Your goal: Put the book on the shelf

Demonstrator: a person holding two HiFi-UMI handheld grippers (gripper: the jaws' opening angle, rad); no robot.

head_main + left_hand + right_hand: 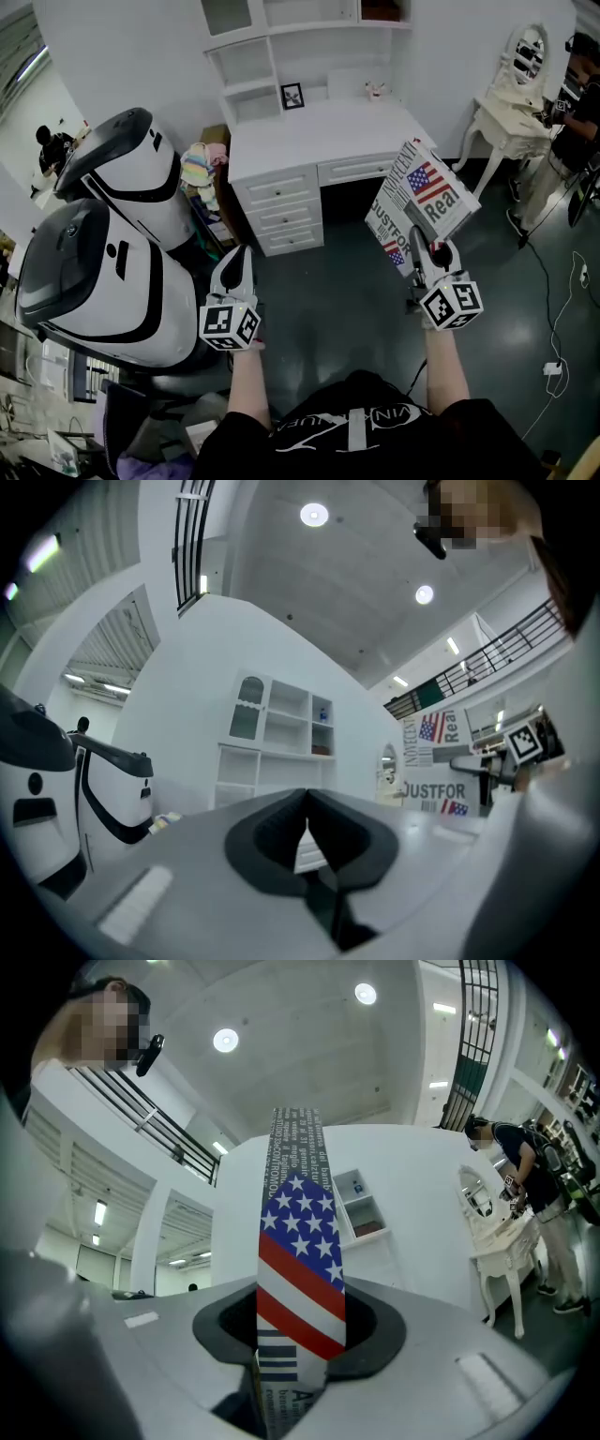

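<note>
The right gripper (pixel 427 249) is clamped on the lower edge of the book (pixel 422 200), which sits in the right half of the head view, in the air over the dark floor and short of the white desk (pixel 319 131). The book stands up out of the jaws, its long axis running from the gripped bottom edge up and away toward the upper right of that frame, the printed cover with the flag tilted up to the camera. The shelf (pixel 251 58) rises at the back of the desk in the upper middle, well apart from the book. In the right gripper view the book (pixel 300 1241) is seen edge-on, a narrow stars-and-stripes spine climbing from between the jaws of the right gripper (pixel 292 1358) to the upper middle, with the shelf (pixel 361 1211) just right of it. That view hides the cover. The left gripper view shows it flat-on at the right of the frame, the book (pixel 433 791) upright with its lettering readable, and the shelf (pixel 281 733) at mid-frame. The left gripper (pixel 238 259) hangs at lower left beside a big white pod-shaped machine (pixel 103 281). Its own view shows the left gripper (pixel 307 829) with its tips together on nothing.
</note>
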